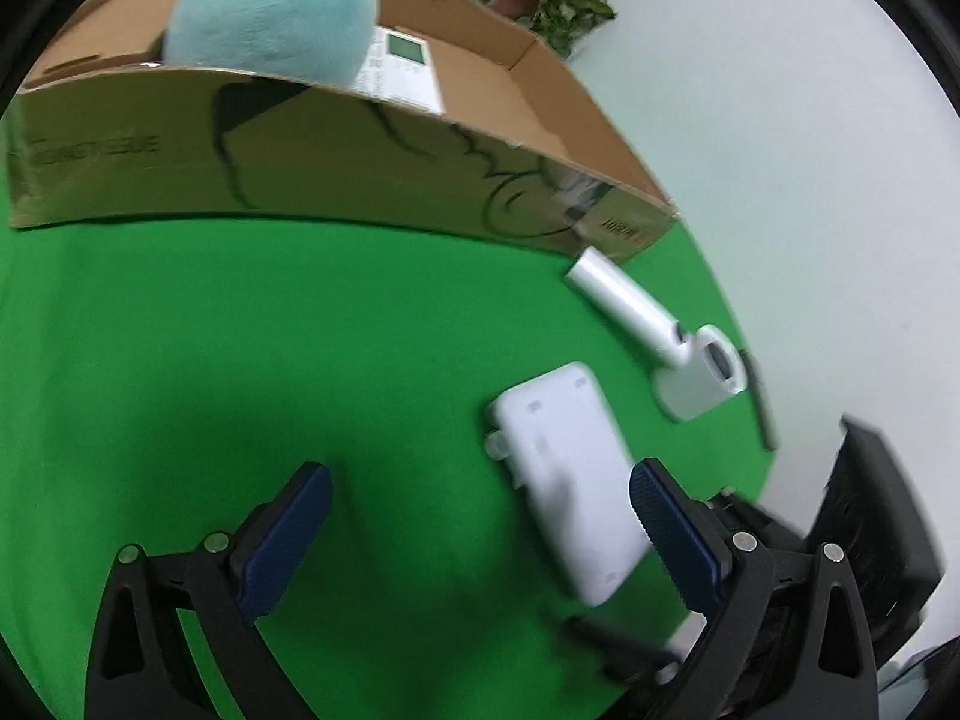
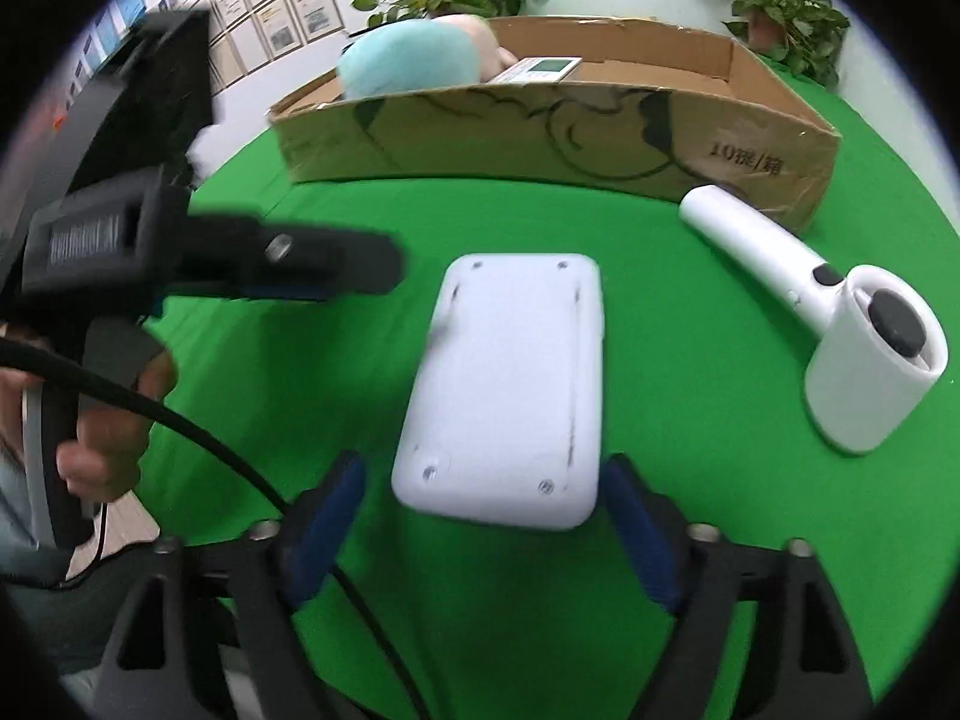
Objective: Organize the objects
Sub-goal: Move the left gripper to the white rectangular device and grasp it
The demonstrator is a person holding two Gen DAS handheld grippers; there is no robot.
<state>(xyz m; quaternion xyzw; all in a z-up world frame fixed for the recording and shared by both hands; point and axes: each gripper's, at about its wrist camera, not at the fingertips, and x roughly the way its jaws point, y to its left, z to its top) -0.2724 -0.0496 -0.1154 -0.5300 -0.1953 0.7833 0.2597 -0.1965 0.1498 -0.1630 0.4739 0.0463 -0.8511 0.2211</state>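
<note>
On the green cloth (image 2: 360, 228), near the cardboard box (image 2: 540, 138), the right gripper (image 2: 480, 516) straddles the white device (image 2: 510, 384), jaws apart, not pressing; stiff, smooth, probably slippery, best pinched across its long sides.

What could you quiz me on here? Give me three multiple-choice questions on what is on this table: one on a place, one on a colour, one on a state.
1. Where is the blue plush toy?
A. In the cardboard box
B. On the green cloth
C. Under the hair dryer

2. What colour is the flat device in front of the right gripper?
A. Black
B. White
C. Red

3. How does the right gripper stand?
A. Shut on the dryer
B. Lifting the plush toy
C. Open, one finger at each side of the device

Answers:
1 A: the toy bulges over the box's rim.
2 B: its shell is plain white against the cloth.
3 C: gaps show between both pads and the device, which lies on the cloth.
</note>
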